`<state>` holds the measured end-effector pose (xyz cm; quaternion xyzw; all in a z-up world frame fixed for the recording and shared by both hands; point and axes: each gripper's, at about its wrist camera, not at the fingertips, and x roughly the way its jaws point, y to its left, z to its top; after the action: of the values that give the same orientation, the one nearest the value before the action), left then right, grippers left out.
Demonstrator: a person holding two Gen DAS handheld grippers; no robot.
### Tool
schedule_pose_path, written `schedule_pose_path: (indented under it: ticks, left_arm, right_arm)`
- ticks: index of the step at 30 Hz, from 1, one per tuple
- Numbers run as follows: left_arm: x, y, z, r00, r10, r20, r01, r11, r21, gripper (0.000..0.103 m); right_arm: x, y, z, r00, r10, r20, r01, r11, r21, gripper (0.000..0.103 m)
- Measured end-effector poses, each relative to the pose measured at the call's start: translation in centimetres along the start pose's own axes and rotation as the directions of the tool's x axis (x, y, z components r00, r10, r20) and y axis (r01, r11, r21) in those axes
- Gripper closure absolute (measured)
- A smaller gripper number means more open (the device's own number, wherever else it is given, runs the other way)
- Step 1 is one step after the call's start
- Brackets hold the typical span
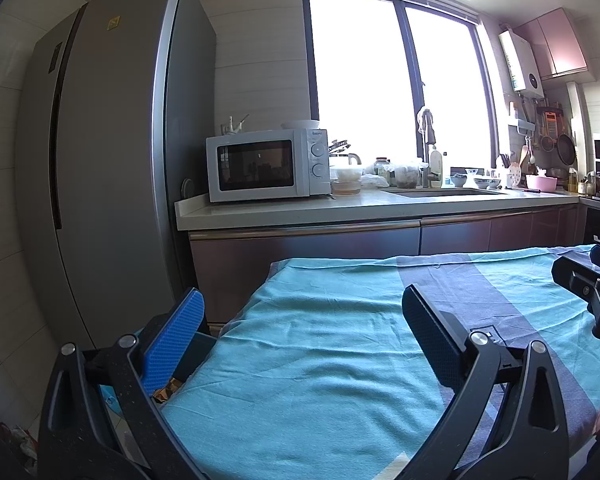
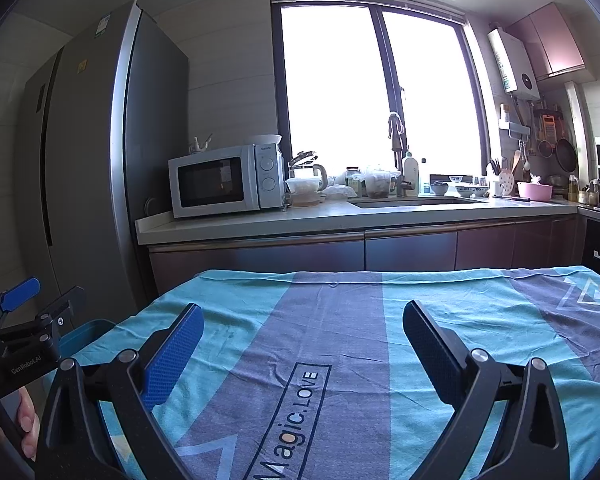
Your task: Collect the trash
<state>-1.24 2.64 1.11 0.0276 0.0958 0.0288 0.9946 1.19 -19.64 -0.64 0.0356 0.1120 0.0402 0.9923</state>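
Both grippers hover over the table with nothing between their fingers. Your left gripper [image 1: 302, 322] has its jaws spread wide above the left edge of the tablecloth [image 1: 320, 360]; your right gripper [image 2: 303, 334] is spread equally wide above the grey stripe bearing the printed lettering. No trash lies on any visible part of the cloth: the surface appears bare from the near edge to the far edge in both views. A blue bin [image 2: 86, 334] stands just beside the left edge of the table, below the left gripper. In the left wrist view, a crumpled gold-coloured scrap [image 1: 165, 391] shows there behind the left finger; this is probably trash already dropped in, though the finger hides most of it. Judge the task as at or near completion, since nothing remains to pick from the table as far as these views show. Trash elsewhere, such as on the far counter [image 2: 260, 220] by the microwave [image 2: 224, 180], cannot be confirmed.
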Motion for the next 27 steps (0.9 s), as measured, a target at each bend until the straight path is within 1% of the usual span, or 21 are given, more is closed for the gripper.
schedule_pose_path:
  ticks: [27]
  left_arm:
    - [-0.03, -0.11, -0.01, 1.000, -0.002, -0.001, 0.002, 1.000, -0.001, 0.006]
  right_arm:
    - [-0.07, -0.25, 0.23, 1.000, -0.001, 0.003, 0.001, 1.000, 0.002, 0.006]
